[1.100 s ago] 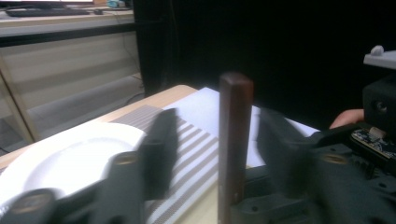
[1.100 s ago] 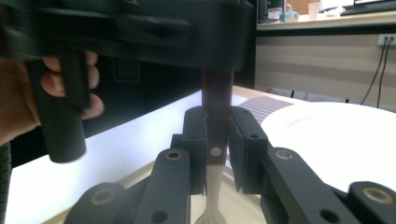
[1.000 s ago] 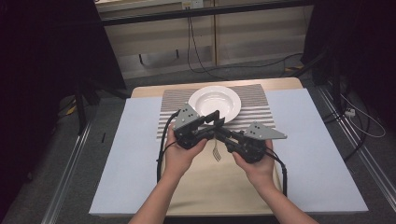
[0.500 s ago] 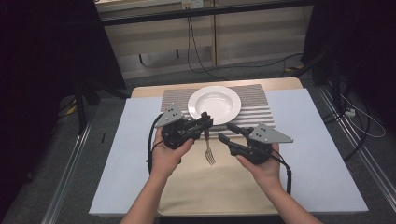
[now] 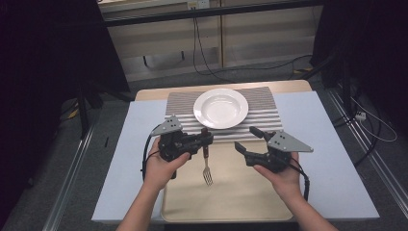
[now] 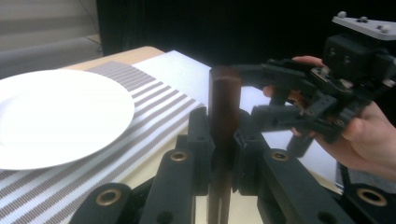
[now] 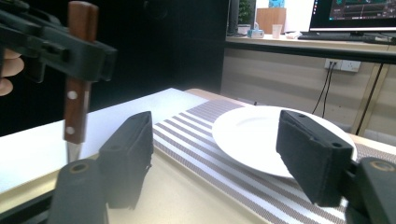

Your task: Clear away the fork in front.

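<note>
A fork (image 5: pixel 207 166) with a dark wooden handle hangs over the tan mat (image 5: pixel 240 192), tines toward the person. My left gripper (image 5: pixel 207 139) is shut on the handle (image 6: pixel 224 98), which stands up between its jaws. My right gripper (image 5: pixel 246 138) is a short way to the fork's right; its jaws have just been opening and stand wide with nothing between them. In the right gripper view the fork handle (image 7: pixel 78 93) and left gripper (image 7: pixel 70 51) are off to the left, apart from my right gripper (image 7: pixel 215 154). The white plate (image 5: pixel 221 108) sits on the striped placemat (image 5: pixel 262 101) beyond both.
A pale cover (image 5: pixel 327 159) lies on the table on both sides of the mat. Cables trail from both grippers along the person's wrists. Behind the table are a dark frame and a wall with hanging cables (image 5: pixel 202 53).
The two grippers were together at the fork; the right one has let go, opened and drawn off to the right. The left one has carried the fork left.
</note>
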The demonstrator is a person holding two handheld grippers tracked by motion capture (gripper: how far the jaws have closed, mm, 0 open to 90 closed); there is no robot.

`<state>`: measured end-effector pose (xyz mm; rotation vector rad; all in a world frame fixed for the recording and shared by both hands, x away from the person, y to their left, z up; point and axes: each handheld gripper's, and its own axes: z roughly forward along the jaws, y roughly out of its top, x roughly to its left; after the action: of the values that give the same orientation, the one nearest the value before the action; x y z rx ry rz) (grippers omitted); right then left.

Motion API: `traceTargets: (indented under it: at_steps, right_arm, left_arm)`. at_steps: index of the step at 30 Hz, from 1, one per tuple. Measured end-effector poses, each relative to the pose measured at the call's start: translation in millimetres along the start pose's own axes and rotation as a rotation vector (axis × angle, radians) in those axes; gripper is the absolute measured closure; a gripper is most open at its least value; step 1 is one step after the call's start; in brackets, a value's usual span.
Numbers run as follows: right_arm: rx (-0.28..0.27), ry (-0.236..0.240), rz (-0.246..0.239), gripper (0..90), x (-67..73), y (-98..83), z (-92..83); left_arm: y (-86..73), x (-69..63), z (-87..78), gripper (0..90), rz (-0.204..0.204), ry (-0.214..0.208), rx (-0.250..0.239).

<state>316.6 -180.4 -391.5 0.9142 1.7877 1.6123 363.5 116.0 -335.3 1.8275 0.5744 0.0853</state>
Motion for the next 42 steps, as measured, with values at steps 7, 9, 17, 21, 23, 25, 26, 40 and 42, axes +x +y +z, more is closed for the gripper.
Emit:
traceTargets:
  at_steps: [7,9,17,21,23,25,26,40,42]
  right_arm:
    - [-0.005,-0.036,-0.004,17.9,-3.9,-7.3,-3.9]
    - [-0.003,-0.044,-0.003,16.4,-4.9,-8.5,-4.6]
    - [-0.006,-0.048,0.029,5.5,-9.5,-14.5,-7.5]
    - [0.002,-0.052,0.043,3.9,-12.4,-18.0,-9.8]
    - [0.003,-0.061,0.047,3.8,-14.5,-19.3,-11.2]
    - [0.002,-0.067,0.037,3.3,-16.0,-19.2,-12.4]
    - [0.0,-0.068,0.037,3.2,-16.5,-18.9,-13.0]
    - [-0.002,-0.116,0.024,2.4,-23.7,-20.8,-20.6]
    - [0.0,-0.112,0.021,2.4,-23.1,-20.9,-20.2]
  left_arm:
    - [-6.5,4.0,-10.5,80.3,0.001,0.009,0.028]
    - [-8.0,5.2,-13.2,80.3,-0.002,0.005,0.03]
    - [-12.2,6.8,-18.9,80.3,-0.007,-0.01,0.064]
    - [-13.5,6.8,-19.9,80.3,-0.013,-0.017,0.08]
    - [-13.9,6.8,-20.4,80.3,-0.013,-0.024,0.088]
    - [-14.5,6.7,-20.6,80.3,-0.018,-0.028,0.092]
    - [-15.3,7.0,-20.7,80.3,-0.018,-0.028,0.092]
    - [-21.1,13.4,-32.6,80.5,-0.039,-0.023,0.092]
    - [-22.2,13.3,-35.4,80.5,-0.049,-0.029,0.087]
